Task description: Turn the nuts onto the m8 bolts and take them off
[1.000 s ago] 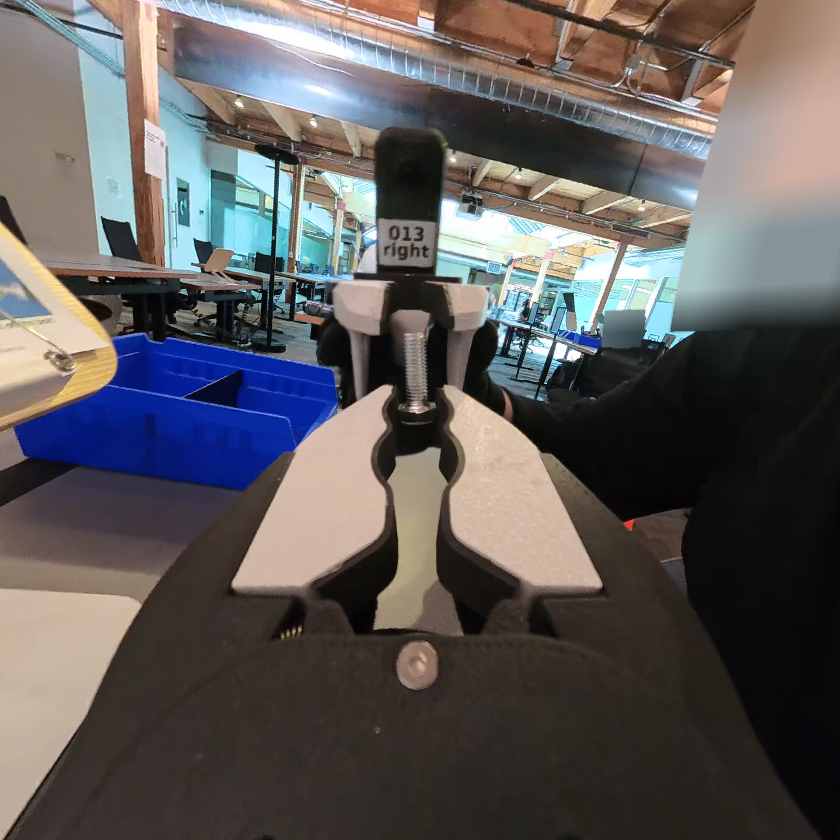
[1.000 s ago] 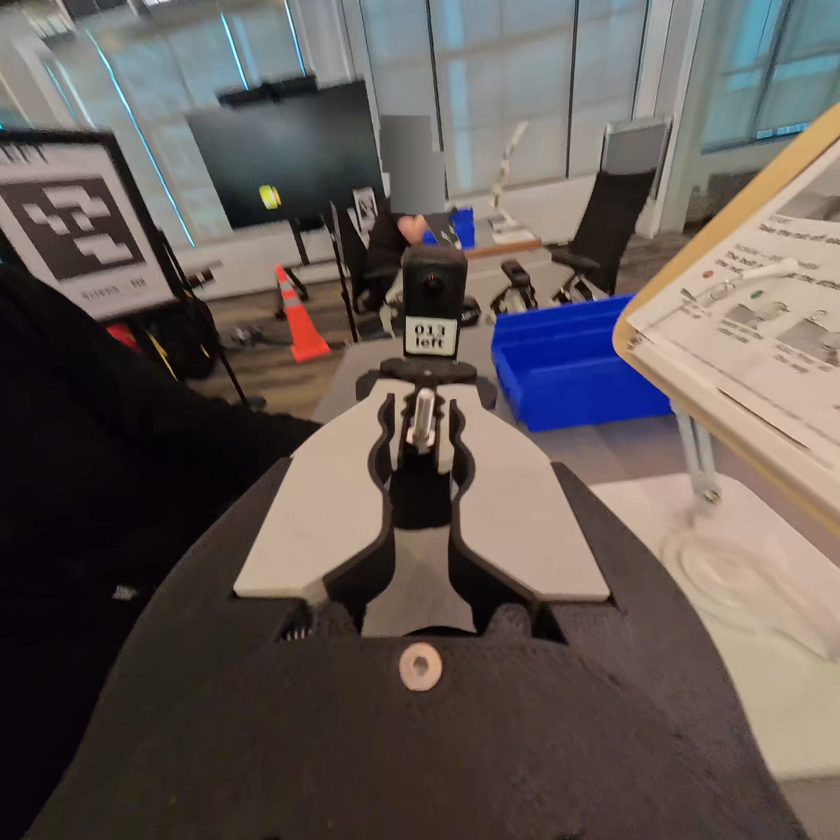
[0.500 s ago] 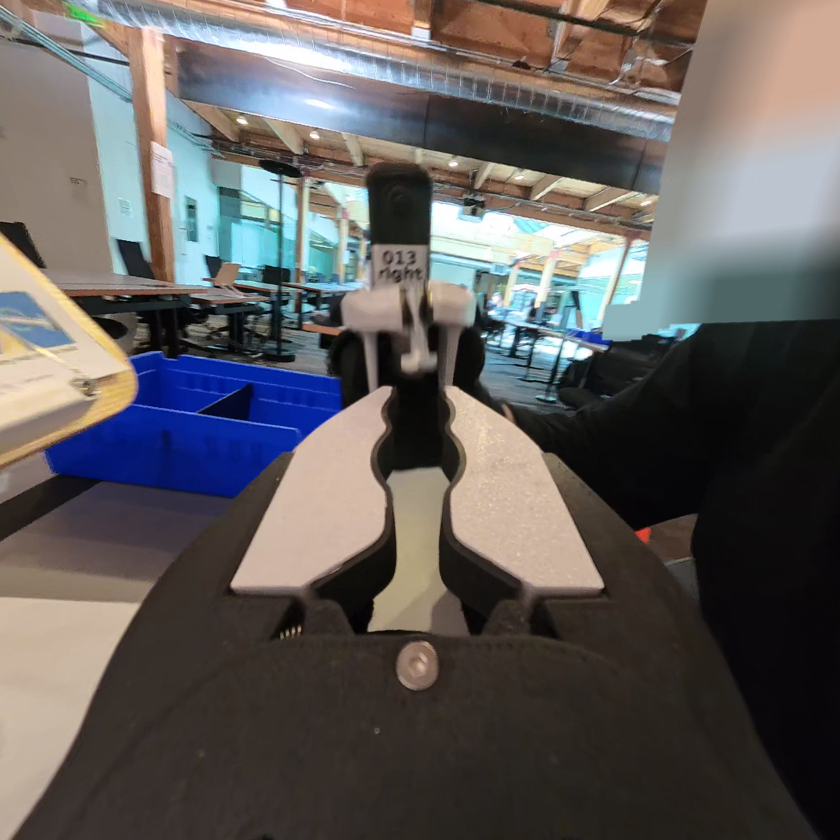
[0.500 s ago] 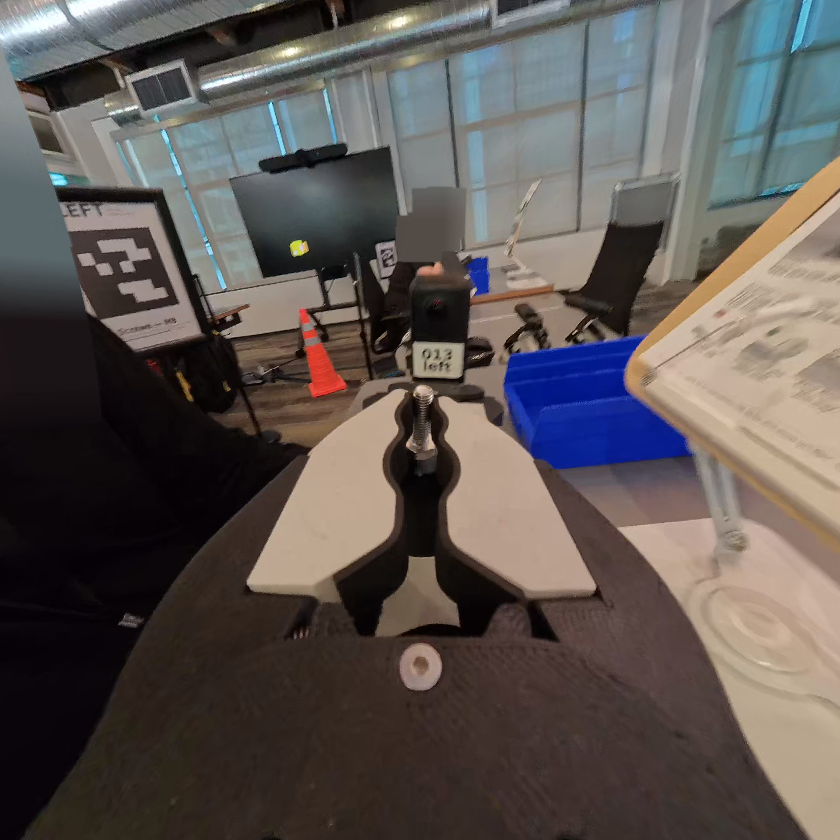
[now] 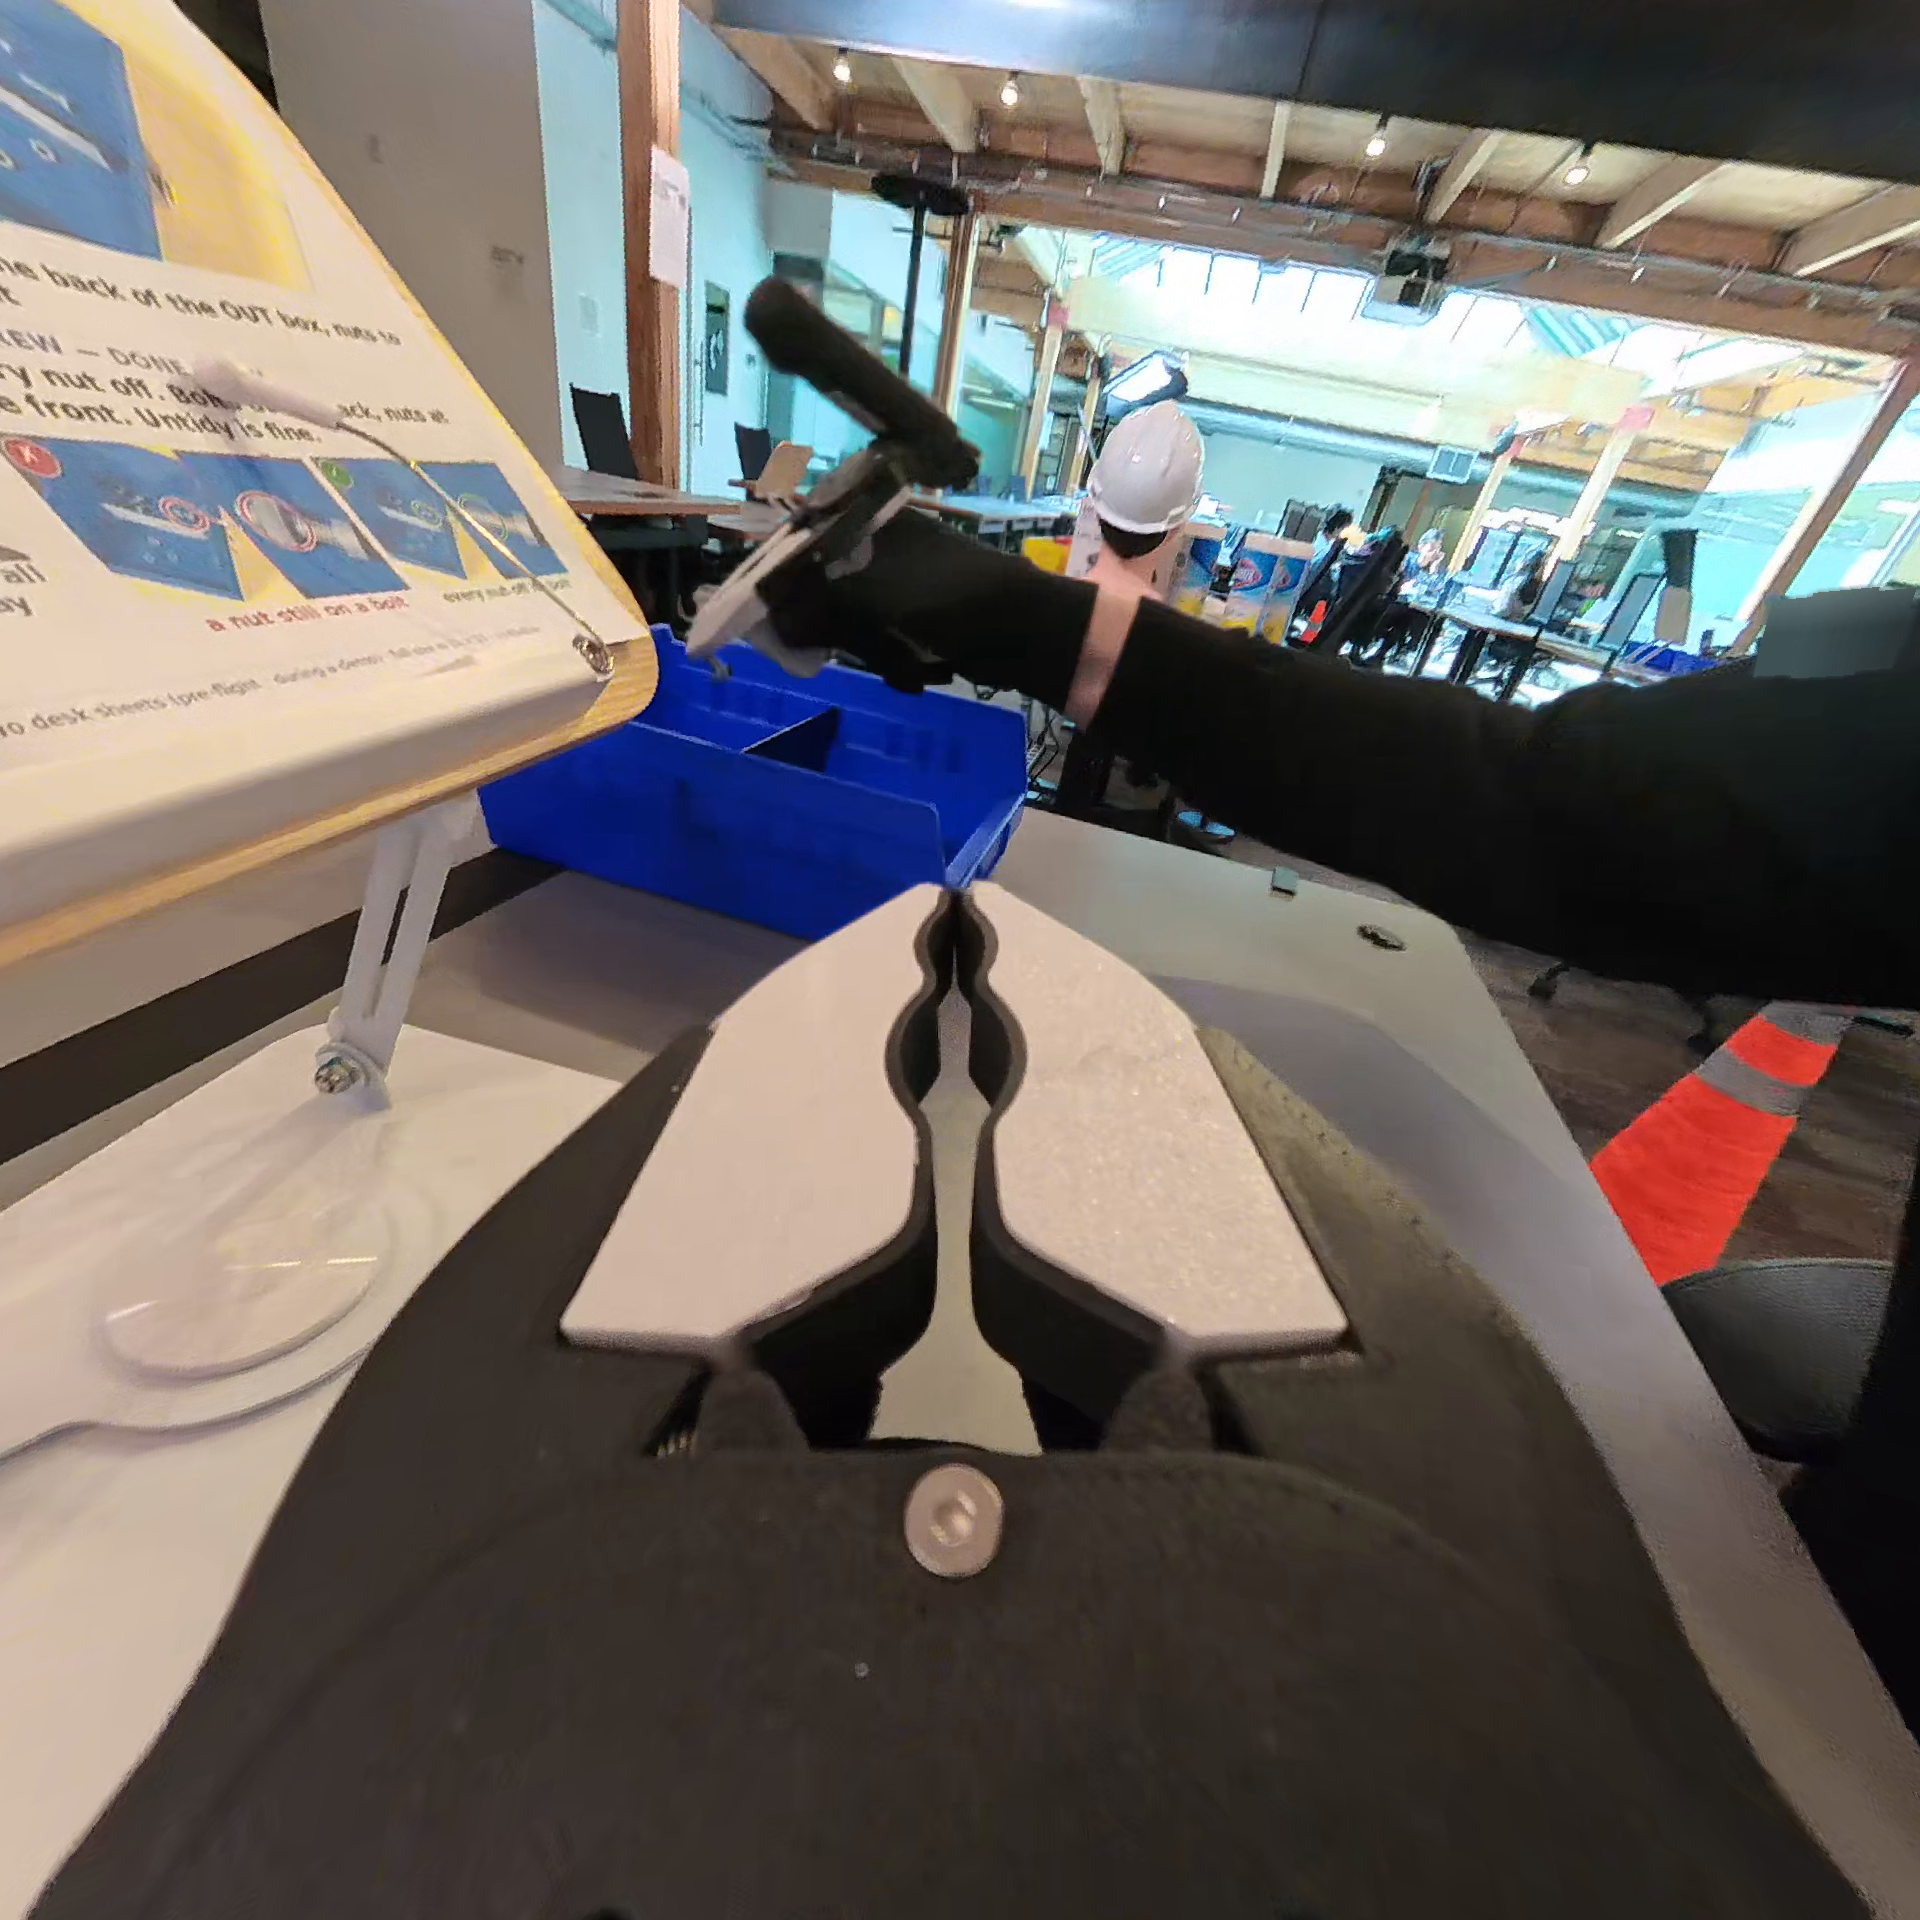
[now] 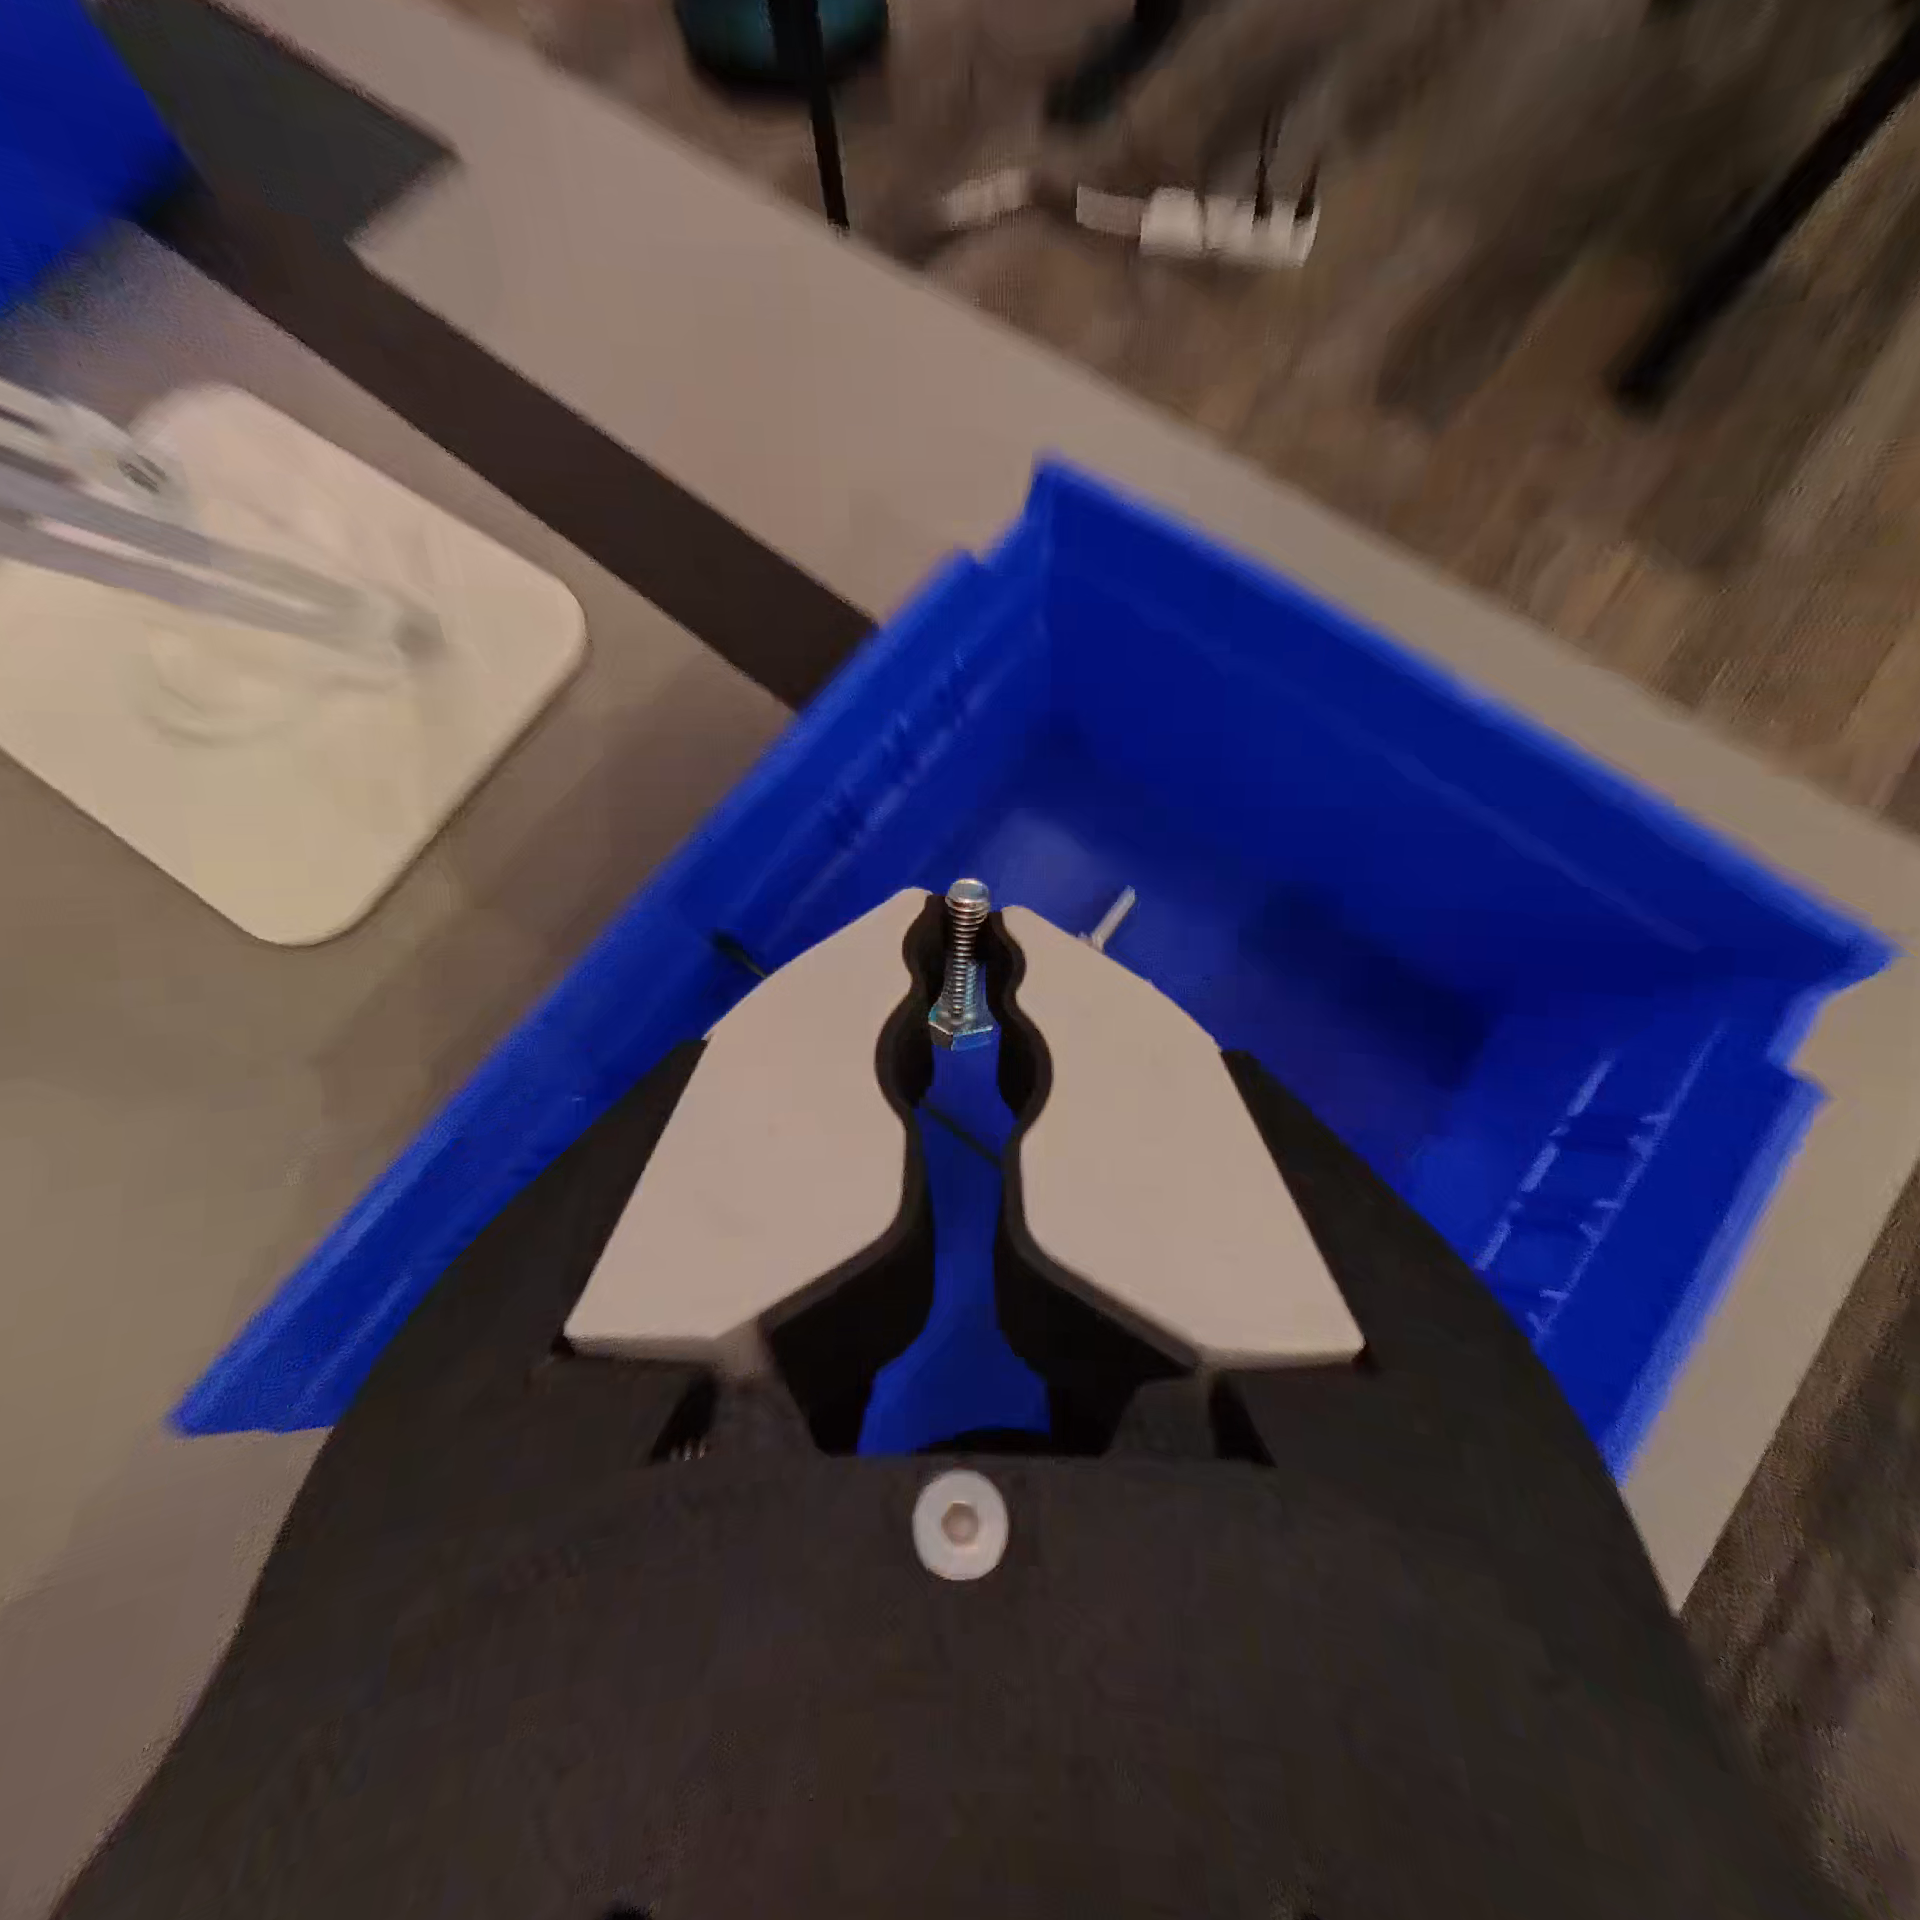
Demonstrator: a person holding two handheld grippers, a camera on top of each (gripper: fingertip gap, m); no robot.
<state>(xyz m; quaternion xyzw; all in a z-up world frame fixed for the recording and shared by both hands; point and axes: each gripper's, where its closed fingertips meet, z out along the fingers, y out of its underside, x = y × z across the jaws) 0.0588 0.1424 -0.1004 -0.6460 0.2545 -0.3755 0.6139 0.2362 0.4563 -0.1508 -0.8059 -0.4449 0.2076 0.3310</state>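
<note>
My right gripper [image 6: 964, 906] is shut on a silver bolt [image 6: 961, 977]. The hex head sits back between the pads and the thread points forward past the tips. It hangs over the open blue bin [image 6: 1351, 665]. Another bolt [image 6: 1112, 920] lies on the bin's floor. In the left wrist view the right gripper [image 5: 717, 634] tilts down over the back of the blue bin [image 5: 727, 831]. My left gripper [image 5: 954, 906] is shut above the grey table [image 5: 1299, 997] in front of the bin. Its pads meet and nothing shows between them.
An instruction board [image 5: 260, 520] on a white stand with a round foot [image 5: 239, 1247] leans at the left. Its white base plate [image 6: 281, 675] lies beside the bin. The person's black sleeve [image 5: 1455, 810] reaches across at the right. An orange cone [image 5: 1714, 1143] stands on the floor. Spacing between my two grippers at the tips: around 35 cm.
The two grippers have drawn apart. The right one carried the bolt away and tipped down over the blue bin. The left pads, earlier apart at the bolt's nut, have come together.
</note>
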